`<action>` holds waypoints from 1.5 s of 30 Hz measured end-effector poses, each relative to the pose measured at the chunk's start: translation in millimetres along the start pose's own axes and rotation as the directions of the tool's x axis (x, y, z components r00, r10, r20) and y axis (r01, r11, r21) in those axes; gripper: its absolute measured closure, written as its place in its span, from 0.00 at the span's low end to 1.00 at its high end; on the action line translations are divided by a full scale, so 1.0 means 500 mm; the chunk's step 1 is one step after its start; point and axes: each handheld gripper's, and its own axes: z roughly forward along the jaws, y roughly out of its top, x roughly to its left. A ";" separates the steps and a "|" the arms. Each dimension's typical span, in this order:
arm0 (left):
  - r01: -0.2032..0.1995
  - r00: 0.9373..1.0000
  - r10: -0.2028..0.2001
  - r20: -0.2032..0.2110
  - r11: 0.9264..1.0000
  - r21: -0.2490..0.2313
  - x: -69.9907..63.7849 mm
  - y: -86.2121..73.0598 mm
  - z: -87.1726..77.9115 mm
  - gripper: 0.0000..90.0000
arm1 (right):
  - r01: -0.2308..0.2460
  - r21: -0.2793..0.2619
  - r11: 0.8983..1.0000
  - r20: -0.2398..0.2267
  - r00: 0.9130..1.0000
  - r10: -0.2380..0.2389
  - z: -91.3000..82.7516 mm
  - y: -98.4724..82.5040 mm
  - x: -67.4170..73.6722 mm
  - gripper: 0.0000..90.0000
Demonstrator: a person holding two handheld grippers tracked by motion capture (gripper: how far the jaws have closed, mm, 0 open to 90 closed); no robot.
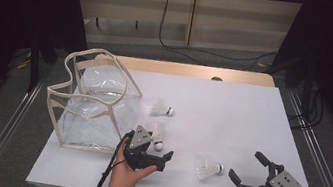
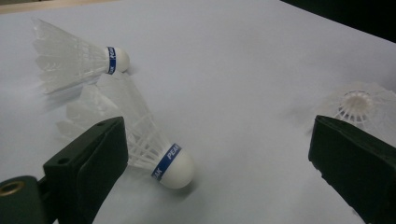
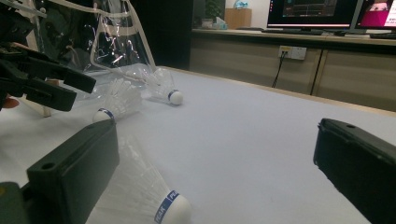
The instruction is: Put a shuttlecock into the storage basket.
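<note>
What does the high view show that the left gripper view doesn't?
High view alone: the clear plastic bag with cream trim, the right gripper with jaws apart, and the whole white table sheet.
Left gripper view alone: blue PEAK bands on the white feather shuttlecock between its open jaws.
Shared: three shuttlecocks lying on the sheet, none gripped.
</note>
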 end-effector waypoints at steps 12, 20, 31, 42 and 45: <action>0.011 0.999 -0.010 -0.047 1.000 0.020 -0.002 0.003 0.013 0.06 | 0.000 0.000 1.000 0.001 1.000 0.000 0.000 0.000 0.000 0.00; 0.022 0.994 -0.016 -0.105 0.998 0.058 0.001 0.002 0.025 0.07 | 0.003 0.000 1.000 0.000 1.000 -0.003 0.000 -0.001 -0.001 0.00; 0.057 0.988 -0.041 -0.147 0.993 0.100 0.007 -0.001 0.044 0.09 | 0.000 0.000 1.000 -0.001 1.000 0.000 0.000 0.000 -0.001 0.00; 0.085 0.977 -0.058 -0.204 0.988 0.130 0.012 -0.001 0.059 0.14 | -0.004 -0.003 1.000 -0.005 1.000 0.004 0.000 0.000 0.000 0.00; 0.098 0.976 -0.070 -0.206 0.987 0.126 0.013 -0.001 0.062 0.17 | -0.004 -0.003 1.000 -0.004 1.000 0.004 -0.001 0.000 -0.001 0.00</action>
